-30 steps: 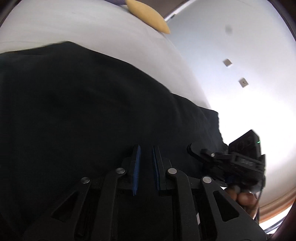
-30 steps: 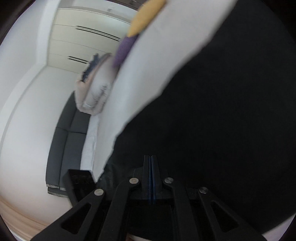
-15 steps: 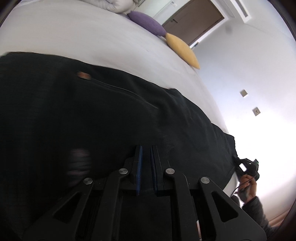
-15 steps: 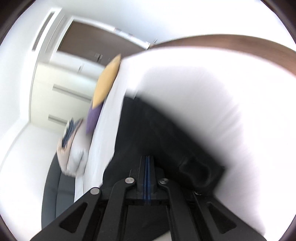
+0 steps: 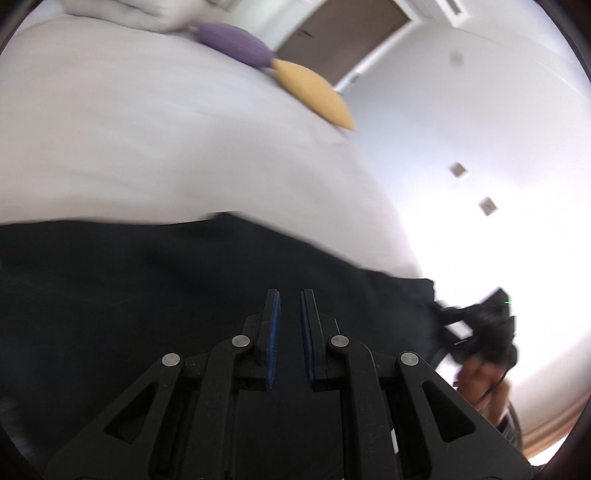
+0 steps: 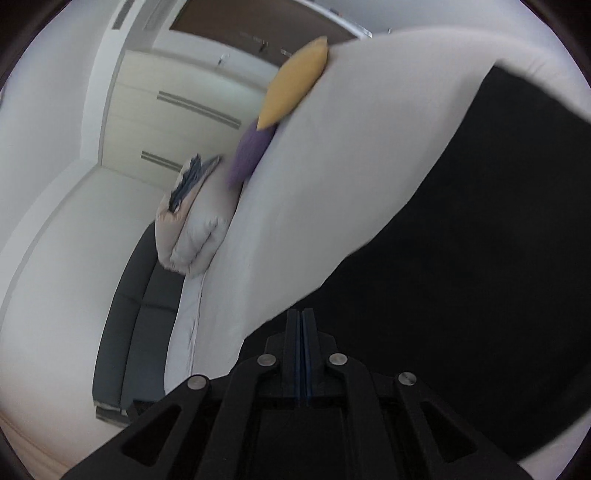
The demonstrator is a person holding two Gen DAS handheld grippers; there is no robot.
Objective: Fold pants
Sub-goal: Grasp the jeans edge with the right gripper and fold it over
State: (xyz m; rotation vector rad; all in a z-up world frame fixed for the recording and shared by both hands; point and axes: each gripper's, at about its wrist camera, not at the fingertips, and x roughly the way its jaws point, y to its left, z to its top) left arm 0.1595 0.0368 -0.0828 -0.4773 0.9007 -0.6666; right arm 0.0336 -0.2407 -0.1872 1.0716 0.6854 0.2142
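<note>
The black pants (image 5: 147,295) stretch across the white bed (image 5: 147,147) and fill the lower half of the left wrist view. My left gripper (image 5: 290,295) is shut on the cloth, with a thin fold between its blue pads. At the far right of that view, the right gripper (image 5: 476,321) and the hand holding it (image 5: 476,376) are blurred at the pants' other end. In the right wrist view, the pants (image 6: 461,258) run from my right gripper (image 6: 301,314) up to the right. Its pads still pinch the cloth's edge while the jaws are opening.
A yellow pillow (image 5: 314,96) and a purple pillow (image 5: 236,44) lie at the head of the bed (image 6: 332,166). A folded pale duvet (image 6: 192,229) sits beside them. A dark sofa (image 6: 125,332) runs along the bed's side. A wardrobe (image 6: 177,110) and a brown door (image 5: 343,33) stand beyond.
Both views have swung and blurred. Half a second ago the pants were pulled out long with the right gripper far off. Now it is nearer, and more bare bed shows above the cloth.
</note>
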